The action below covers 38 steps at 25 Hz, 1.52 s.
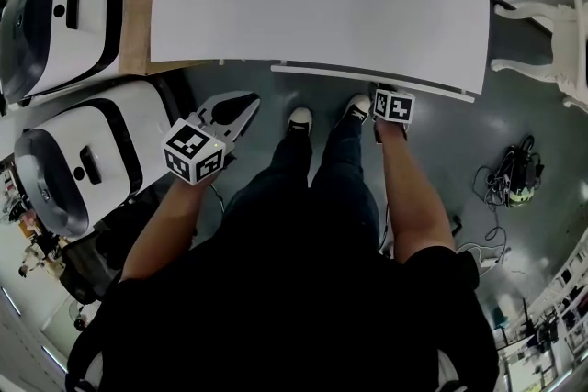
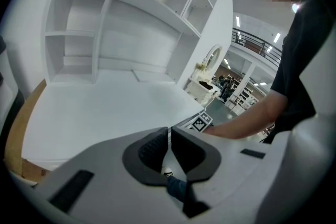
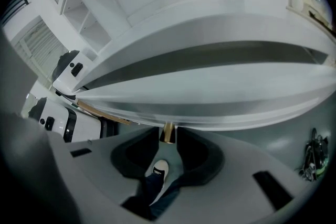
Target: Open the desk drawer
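Knob (image 3: 167, 131) shows only in your right gripper view: a brass stub under the drawer front (image 1: 367, 79), in the slim gap of the right gripper (image 3: 168, 139), whose jaws stand slightly apart. Head view hides it beneath the desk (image 1: 322, 5). Your left gripper (image 1: 250, 103), jaws together and empty, hangs clear of the desk edge.

2 bulky units (image 1: 83, 151) stand off the desk's (image 1: 312, 5) left edge, a chair (image 1: 542, 41) off its right; the drawer (image 1: 367, 80) runs along its front edge, shoes (image 1: 299, 118) just before it.
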Tool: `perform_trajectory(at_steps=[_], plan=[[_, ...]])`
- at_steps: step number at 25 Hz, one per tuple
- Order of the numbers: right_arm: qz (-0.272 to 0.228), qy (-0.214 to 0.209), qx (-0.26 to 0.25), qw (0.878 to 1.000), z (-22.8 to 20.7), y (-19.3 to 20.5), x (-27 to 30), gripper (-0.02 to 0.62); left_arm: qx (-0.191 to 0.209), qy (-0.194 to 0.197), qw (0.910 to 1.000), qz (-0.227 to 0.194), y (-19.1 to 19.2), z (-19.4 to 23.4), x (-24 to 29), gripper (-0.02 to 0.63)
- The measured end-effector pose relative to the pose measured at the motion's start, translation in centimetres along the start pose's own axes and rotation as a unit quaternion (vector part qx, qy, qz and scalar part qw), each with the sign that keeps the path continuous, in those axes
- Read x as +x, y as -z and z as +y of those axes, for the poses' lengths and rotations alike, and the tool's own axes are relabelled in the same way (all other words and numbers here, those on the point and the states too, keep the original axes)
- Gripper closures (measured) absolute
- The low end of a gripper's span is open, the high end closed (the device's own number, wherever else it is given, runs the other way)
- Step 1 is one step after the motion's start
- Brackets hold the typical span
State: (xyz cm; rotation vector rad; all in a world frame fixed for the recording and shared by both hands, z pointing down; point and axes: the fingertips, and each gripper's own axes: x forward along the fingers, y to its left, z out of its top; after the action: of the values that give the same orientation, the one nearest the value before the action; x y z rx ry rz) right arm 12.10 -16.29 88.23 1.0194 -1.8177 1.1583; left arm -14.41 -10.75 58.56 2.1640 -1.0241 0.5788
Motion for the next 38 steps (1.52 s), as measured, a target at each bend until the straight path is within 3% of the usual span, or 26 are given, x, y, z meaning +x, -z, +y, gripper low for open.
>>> perform_trajectory(at_steps=[26,38], plan=[[0.012,0.028,-0.002,1.0,-0.1,0.2,0.6,0.506,0.001,0.006,0.9999,0.009,1.9,0.5,-1.3,0.58],[0.029,0.04,-0.011,0.999,0.5,3.6,-0.3,0.506,0.01,0.013,0.9998,0.009,2.6,0.6,-2.5,0.58]])
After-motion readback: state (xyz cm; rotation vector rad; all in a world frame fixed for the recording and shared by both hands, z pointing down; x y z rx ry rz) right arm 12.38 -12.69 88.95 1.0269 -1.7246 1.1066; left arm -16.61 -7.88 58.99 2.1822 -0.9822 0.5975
